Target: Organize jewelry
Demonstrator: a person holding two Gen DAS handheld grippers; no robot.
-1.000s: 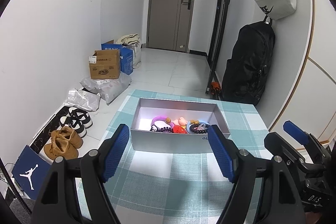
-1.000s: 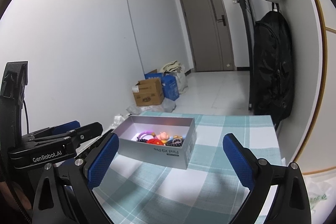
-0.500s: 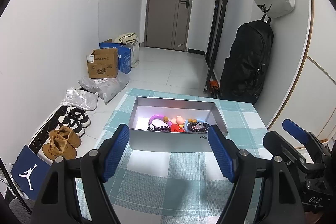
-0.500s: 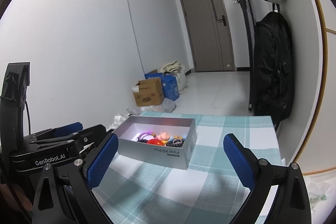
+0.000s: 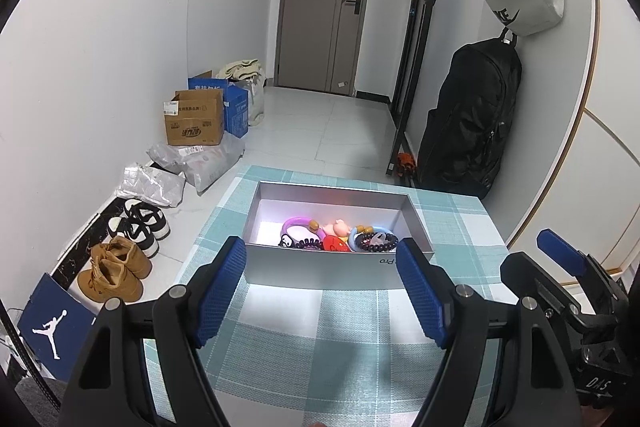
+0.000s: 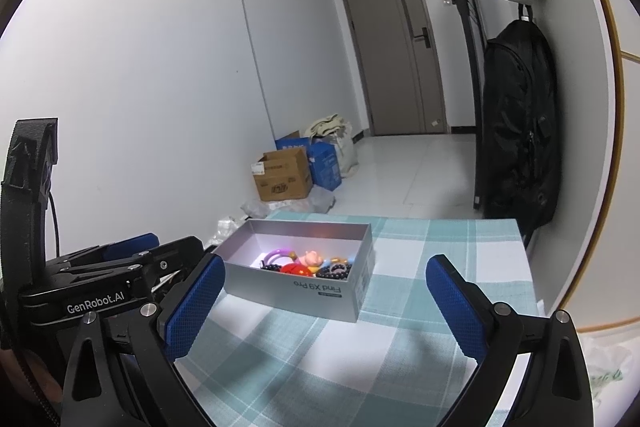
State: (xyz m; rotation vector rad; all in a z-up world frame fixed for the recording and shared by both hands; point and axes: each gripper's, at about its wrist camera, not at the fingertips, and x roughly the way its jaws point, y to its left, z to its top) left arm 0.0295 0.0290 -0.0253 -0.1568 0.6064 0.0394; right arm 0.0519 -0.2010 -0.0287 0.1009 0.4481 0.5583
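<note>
Both claws, left (image 5: 320, 291) and right (image 6: 320, 301), hang spread and empty short of the box (image 5: 332, 271), which holds the jewelry (image 5: 340, 237) heaped against its near wall, within easy reach.

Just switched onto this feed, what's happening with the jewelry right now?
Nothing is being handled yet. The left claw and right claw both hover open and empty over the teal checked tablecloth, in front of the open silver cardboard box. The bracelets, a purple ring and dark beads among them, lie inside the box.
</note>
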